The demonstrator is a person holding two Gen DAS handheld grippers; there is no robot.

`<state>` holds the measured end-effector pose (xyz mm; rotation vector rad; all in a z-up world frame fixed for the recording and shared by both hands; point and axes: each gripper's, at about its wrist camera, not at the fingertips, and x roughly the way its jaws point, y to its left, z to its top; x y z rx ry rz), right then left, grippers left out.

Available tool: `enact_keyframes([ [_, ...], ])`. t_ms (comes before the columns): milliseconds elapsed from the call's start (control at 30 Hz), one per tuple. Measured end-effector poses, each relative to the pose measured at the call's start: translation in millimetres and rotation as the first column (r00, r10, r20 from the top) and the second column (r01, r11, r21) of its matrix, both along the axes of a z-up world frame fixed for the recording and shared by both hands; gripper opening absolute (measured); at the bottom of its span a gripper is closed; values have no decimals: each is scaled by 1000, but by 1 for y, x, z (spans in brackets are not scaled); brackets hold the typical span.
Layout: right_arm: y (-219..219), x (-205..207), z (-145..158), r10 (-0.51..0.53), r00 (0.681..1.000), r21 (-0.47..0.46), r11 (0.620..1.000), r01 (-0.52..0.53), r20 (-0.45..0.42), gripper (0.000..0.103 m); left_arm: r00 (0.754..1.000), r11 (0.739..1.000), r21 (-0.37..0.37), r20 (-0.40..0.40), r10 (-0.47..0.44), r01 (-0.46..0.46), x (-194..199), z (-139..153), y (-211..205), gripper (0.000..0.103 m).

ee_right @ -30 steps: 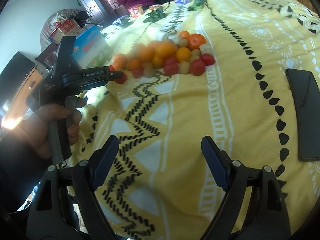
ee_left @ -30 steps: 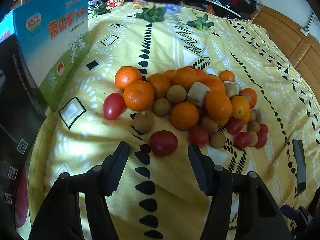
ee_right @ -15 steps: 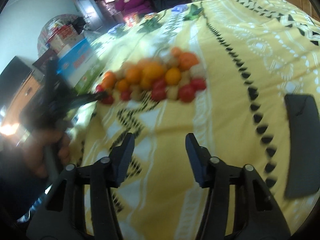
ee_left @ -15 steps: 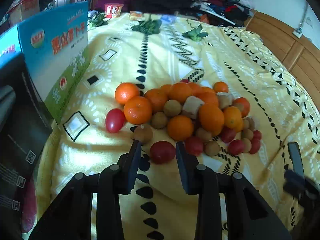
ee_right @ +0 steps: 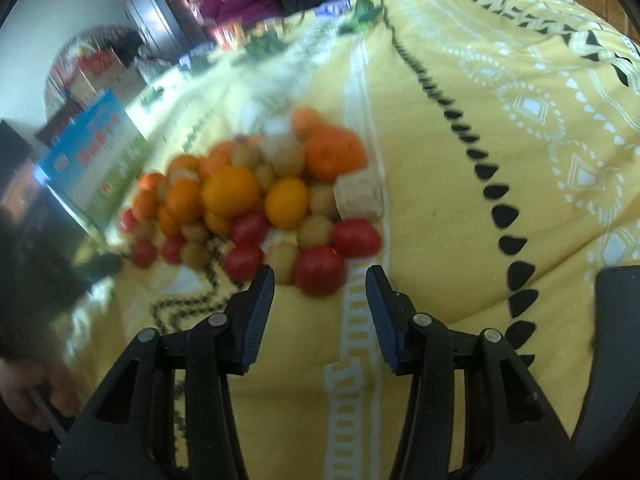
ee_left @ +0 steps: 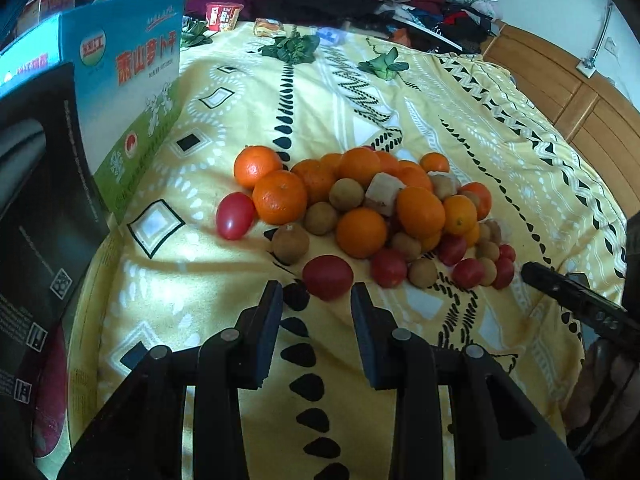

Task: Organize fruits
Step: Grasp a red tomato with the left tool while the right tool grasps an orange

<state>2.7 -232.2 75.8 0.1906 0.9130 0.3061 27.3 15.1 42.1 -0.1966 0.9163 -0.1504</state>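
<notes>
Both grippers have narrowed and edged up to the fruit pile on the yellow bedspread.

Left wrist: left gripper, nearly closed and empty, just short of 1 red tomato.

Right wrist, blurred: right gripper, part open after closing, grips nothing; another tomato lies just ahead.

Daylight is falling across the yellow blanket from the left, leaving a bright band and soft shadows beneath the fruit pile. The left wrist view is staying sharp. The right wrist view is smearing with motion blur over the fruit and background. Both fisheye pictures are bending and darkening toward the corners.
</notes>
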Motion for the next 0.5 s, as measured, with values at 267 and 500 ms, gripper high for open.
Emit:
enact_keyframes([
  [267,12,-15,6,44,999,41,998,-44,9,48,1000,1000,-3,-10,5,-5,13,-6,-7,46],
  [500,12,-22,5,29,1000,58,998,-29,7,49,996,999,-21,86,29,-28,8,15,-8,55],
])
